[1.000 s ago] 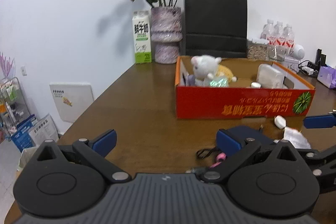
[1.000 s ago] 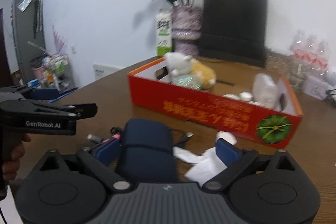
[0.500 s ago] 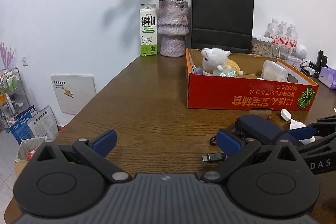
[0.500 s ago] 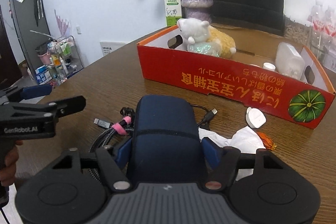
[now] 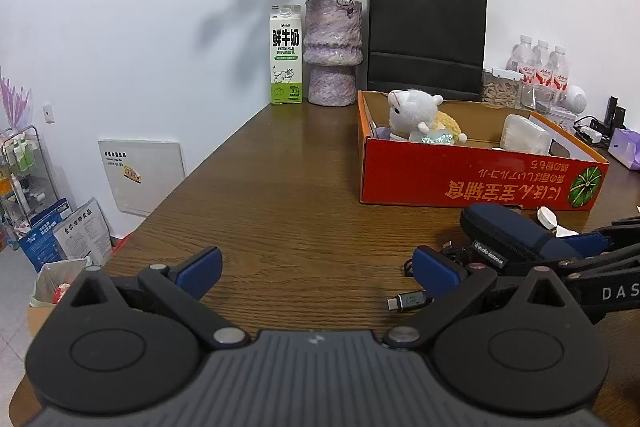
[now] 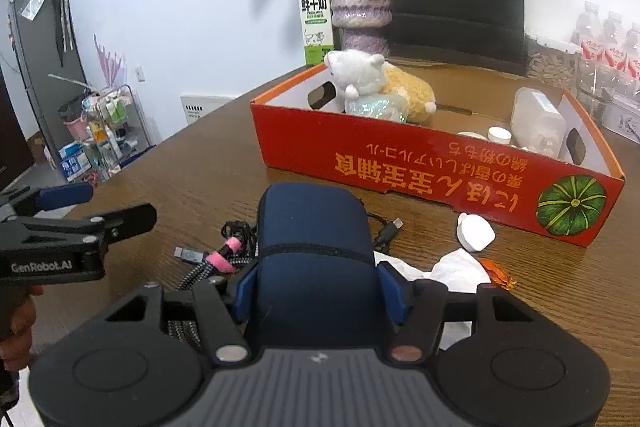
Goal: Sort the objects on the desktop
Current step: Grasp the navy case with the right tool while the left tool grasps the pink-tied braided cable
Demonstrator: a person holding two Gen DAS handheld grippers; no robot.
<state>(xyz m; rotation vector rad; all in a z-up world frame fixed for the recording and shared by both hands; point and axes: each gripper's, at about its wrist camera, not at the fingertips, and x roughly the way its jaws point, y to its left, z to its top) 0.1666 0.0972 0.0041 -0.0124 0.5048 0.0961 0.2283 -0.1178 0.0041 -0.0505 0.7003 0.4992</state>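
Closing in since the earlier frame, the right gripper's [image 6: 318, 289] jaws now pinch the navy case [image 6: 314, 247] from both sides, its blue pads flat against the case's flanks. Case lies on the table [image 5: 280, 211], just in front of the red box [image 6: 432, 173], beside a braided cable [image 6: 208, 263] and crumpled tissue [image 6: 460, 267]. Left gripper [image 5: 316, 269] hovers over bare wood, fingers spread with nothing between them.

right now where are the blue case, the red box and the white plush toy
blue case [image 6: 314, 227], right wrist view, middle of its top
red box [image 6: 420, 163], right wrist view, front wall
white plush toy [image 5: 412, 111], left wrist view, its body
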